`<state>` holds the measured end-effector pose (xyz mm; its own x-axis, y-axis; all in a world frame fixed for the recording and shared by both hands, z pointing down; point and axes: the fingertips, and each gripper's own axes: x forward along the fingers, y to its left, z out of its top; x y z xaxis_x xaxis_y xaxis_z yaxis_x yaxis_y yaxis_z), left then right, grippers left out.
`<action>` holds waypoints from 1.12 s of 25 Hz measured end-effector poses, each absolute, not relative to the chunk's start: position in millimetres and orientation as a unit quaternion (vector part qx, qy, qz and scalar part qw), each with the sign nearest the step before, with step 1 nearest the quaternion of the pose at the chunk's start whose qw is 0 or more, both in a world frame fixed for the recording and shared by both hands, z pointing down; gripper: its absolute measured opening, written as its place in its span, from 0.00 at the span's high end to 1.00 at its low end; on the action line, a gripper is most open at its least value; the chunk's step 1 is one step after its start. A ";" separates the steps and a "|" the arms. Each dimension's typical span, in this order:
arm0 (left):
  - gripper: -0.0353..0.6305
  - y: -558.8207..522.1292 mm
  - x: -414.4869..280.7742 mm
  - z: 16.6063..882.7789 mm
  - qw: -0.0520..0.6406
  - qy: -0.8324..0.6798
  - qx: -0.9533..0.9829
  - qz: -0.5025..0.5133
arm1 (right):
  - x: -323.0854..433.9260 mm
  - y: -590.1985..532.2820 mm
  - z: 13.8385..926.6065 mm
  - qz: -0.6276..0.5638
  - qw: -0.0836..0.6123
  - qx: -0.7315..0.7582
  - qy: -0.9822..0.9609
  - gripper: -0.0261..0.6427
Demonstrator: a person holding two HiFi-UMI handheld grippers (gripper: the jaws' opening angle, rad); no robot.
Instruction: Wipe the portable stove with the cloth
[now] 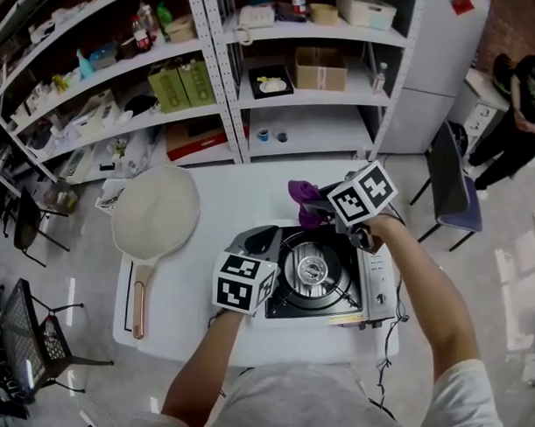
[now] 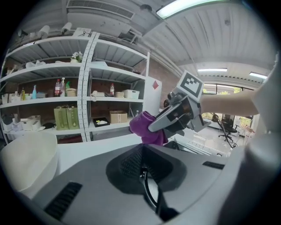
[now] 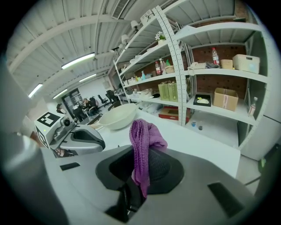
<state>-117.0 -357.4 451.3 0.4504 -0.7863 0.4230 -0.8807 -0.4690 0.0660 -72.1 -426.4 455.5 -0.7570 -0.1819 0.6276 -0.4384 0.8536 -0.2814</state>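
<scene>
The portable stove (image 1: 322, 276), silver with a black burner ring, sits on the white table (image 1: 224, 194) just in front of me. My right gripper (image 1: 319, 203) hangs over the stove's far edge, shut on a purple cloth (image 1: 301, 201). In the right gripper view the cloth (image 3: 142, 138) droops from between the jaws of the right gripper (image 3: 141, 169). My left gripper (image 1: 261, 241) is at the stove's near-left corner. In the left gripper view the left gripper (image 2: 143, 169) is shut with nothing in it, and the cloth (image 2: 147, 129) shows ahead of it.
A cream frying pan (image 1: 155, 215) with a wooden handle lies on the table's left side. Metal shelves (image 1: 219, 84) with boxes and bottles stand behind the table. A chair (image 1: 452, 184) and a person (image 1: 526, 95) are at the right; black chairs (image 1: 26, 340) are at the left.
</scene>
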 end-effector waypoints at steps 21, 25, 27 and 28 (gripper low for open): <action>0.94 -368.8 -61.2 451.8 0.129 -0.456 0.863 0.175 | 32.4 -439.5 459.8 0.246 0.271 0.248 -0.897 0.87; 0.94 -365.8 -60.3 449.9 0.126 -0.453 0.865 0.177 | 43.5 -439.2 458.1 0.245 0.264 0.271 -0.893 0.87; 0.94 -363.6 -61.9 447.3 0.124 -0.452 0.866 0.177 | 43.7 -437.3 454.1 0.234 0.265 0.280 -0.893 0.87; 0.94 -362.3 -63.2 446.0 0.122 -0.452 0.866 0.177 | 43.2 -435.5 451.2 0.227 0.264 0.283 -0.893 0.87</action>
